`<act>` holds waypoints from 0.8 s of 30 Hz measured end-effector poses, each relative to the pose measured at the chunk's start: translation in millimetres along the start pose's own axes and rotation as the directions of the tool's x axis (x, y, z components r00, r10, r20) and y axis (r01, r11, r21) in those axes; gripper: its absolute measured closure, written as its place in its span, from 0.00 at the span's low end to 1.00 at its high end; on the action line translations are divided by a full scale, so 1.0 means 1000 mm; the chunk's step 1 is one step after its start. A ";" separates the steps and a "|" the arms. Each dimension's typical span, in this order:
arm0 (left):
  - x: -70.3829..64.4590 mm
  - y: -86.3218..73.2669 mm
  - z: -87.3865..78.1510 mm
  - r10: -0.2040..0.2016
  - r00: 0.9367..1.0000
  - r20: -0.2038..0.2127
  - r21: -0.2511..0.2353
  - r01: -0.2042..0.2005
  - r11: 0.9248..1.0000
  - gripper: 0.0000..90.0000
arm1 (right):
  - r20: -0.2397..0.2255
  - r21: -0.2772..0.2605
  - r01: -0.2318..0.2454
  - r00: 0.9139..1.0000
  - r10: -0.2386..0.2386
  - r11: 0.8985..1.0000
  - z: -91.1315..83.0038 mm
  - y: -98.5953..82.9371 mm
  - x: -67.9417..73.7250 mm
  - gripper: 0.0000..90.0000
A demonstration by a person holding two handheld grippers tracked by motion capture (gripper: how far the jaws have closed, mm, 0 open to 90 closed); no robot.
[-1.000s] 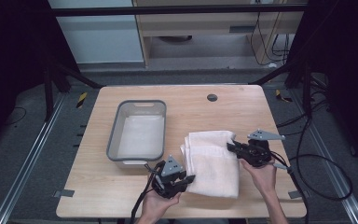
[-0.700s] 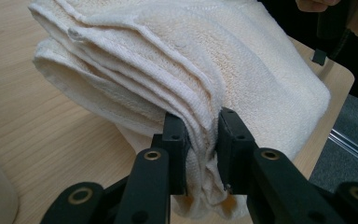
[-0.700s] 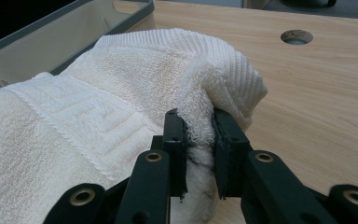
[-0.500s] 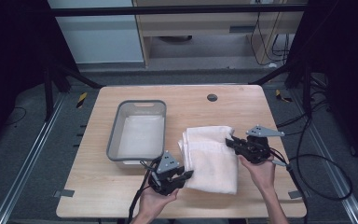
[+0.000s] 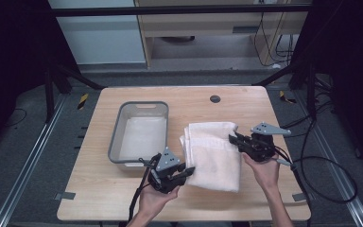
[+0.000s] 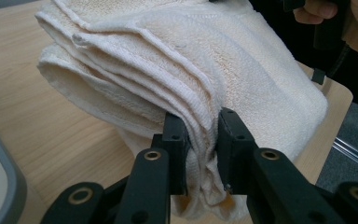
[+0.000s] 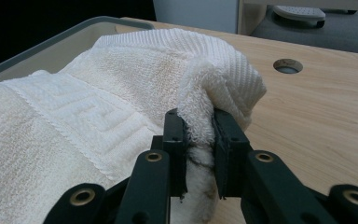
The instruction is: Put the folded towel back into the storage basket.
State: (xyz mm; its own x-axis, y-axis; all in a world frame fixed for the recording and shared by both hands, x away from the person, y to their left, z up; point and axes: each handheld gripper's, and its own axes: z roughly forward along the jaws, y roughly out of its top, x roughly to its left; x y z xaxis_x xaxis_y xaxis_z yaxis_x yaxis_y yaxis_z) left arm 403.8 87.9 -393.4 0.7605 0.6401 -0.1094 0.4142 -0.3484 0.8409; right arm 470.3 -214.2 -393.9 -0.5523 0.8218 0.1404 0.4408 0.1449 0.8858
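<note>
I am gripping the folded towel [image 5: 214,153] with both: left hand-held gripper [image 5: 185,171] pinching its 7 o'clock corner, right hand-held gripper [image 5: 233,140] its 3 o'clock edge. It is lying on the counter [image 5: 99,189], long axis running 12 to 6, beside the tray [image 5: 116,137].

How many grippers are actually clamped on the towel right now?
2. The left gripper pinches the folded towel at its near left corner, beside the grey bin. The right gripper pinches its right edge, farther back on the table.
</note>
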 end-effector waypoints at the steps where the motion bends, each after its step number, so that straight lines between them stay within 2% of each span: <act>1: 0.000 0.002 -0.001 0.002 1.000 -0.002 -0.002 -0.002 1.000 0.83 | 0.002 -0.003 0.003 1.000 -0.003 1.000 0.000 0.001 0.000 0.86; 12: 0.006 0.014 -0.012 0.015 1.000 -0.025 -0.029 -0.016 0.999 0.83 | 0.013 -0.041 0.024 1.000 -0.023 0.999 -0.002 0.021 0.007 0.86; 24: 0.017 0.021 -0.027 0.003 0.999 -0.054 -0.056 -0.006 0.998 0.83 | 0.016 -0.067 0.051 0.999 -0.050 0.996 0.003 0.041 0.019 0.86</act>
State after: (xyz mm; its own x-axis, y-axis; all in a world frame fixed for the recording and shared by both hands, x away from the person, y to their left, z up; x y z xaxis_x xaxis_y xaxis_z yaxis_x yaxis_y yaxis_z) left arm 412.3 109.9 -363.1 0.7334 0.6753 -0.0777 0.3805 -0.3132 0.8701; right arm 480.3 -191.1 -356.1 -0.5620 0.8224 0.0883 0.3631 0.1494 0.9197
